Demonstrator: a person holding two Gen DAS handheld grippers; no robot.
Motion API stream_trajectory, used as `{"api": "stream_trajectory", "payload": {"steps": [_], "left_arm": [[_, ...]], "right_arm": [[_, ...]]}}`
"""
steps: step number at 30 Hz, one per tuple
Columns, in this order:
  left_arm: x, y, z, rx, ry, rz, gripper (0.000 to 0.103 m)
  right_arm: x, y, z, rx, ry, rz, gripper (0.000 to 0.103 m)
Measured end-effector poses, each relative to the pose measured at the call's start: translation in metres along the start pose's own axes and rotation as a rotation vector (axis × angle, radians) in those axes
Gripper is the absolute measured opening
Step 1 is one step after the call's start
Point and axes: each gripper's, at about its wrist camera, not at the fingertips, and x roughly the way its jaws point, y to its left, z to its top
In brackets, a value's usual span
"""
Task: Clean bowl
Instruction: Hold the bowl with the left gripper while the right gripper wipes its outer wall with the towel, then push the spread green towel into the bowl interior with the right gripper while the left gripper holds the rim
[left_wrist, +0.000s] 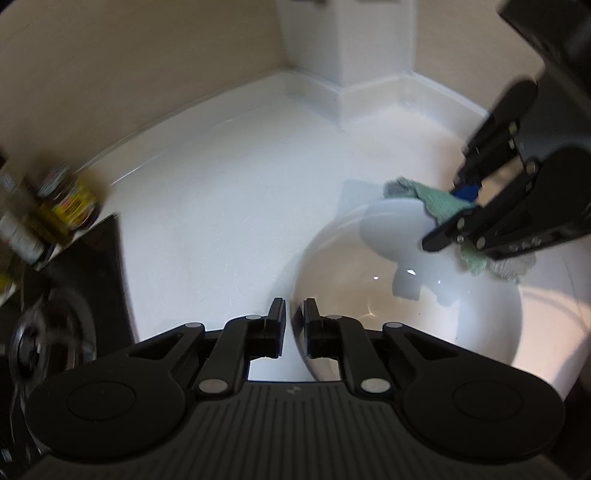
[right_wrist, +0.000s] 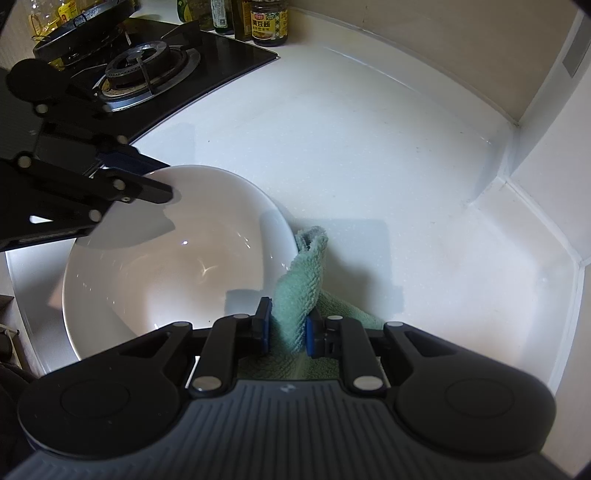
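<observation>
I am pinching the rim of the white bowl (right_wrist: 166, 266) with my left gripper (left_wrist: 294, 317), and it is sitting near the front edge of the white worktop (right_wrist: 369, 147). My right gripper (right_wrist: 287, 325) is squeezing a green cloth (right_wrist: 301, 280) beside the bowl. A black stove (right_wrist: 147, 70) and jars (right_wrist: 269, 22) are sitting at the worktop's back corner.

One bowl (right_wrist: 155, 258), one cloth (right_wrist: 299, 291), two tools (right_wrist: 286, 325) (left_wrist: 294, 317).
</observation>
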Motion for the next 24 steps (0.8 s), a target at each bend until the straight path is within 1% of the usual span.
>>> {"api": "stream_trajectory", "payload": {"steps": [3,7,9,11,15,17,20,22,24], "left_arm": [[-0.007,0.004,-0.011,-0.079,0.003,-0.019,0.011],[-0.006,0.003,-0.018,-0.088,0.009,-0.032,0.011],[-0.006,0.004,-0.017,-0.092,0.011,-0.034,0.010],[-0.007,0.006,-0.018,-0.111,0.004,-0.043,0.009],[-0.008,0.010,-0.020,-0.138,-0.005,-0.062,0.009],[-0.009,0.010,-0.020,-0.143,-0.009,-0.069,0.009],[-0.010,0.012,-0.021,-0.155,-0.015,-0.079,0.009],[-0.010,0.014,-0.022,-0.168,-0.020,-0.088,0.009],[-0.010,0.014,-0.021,-0.167,-0.023,-0.091,0.009]], "right_arm": [[0.000,-0.001,-0.002,0.015,-0.010,-0.001,0.014],[-0.004,-0.001,-0.002,0.026,-0.031,-0.014,0.013],[-0.016,-0.001,0.001,0.029,-0.075,-0.037,0.011],[-0.033,-0.001,0.005,0.039,-0.129,-0.036,0.010],[-0.079,0.003,0.016,0.063,-0.257,0.059,0.010],[-0.099,0.004,0.020,0.093,-0.330,0.125,0.010],[-0.114,0.004,0.022,0.163,-0.422,0.234,0.010],[-0.106,0.002,0.021,0.201,-0.410,0.281,0.011],[-0.082,-0.001,0.018,0.239,-0.322,0.295,0.013]]}}
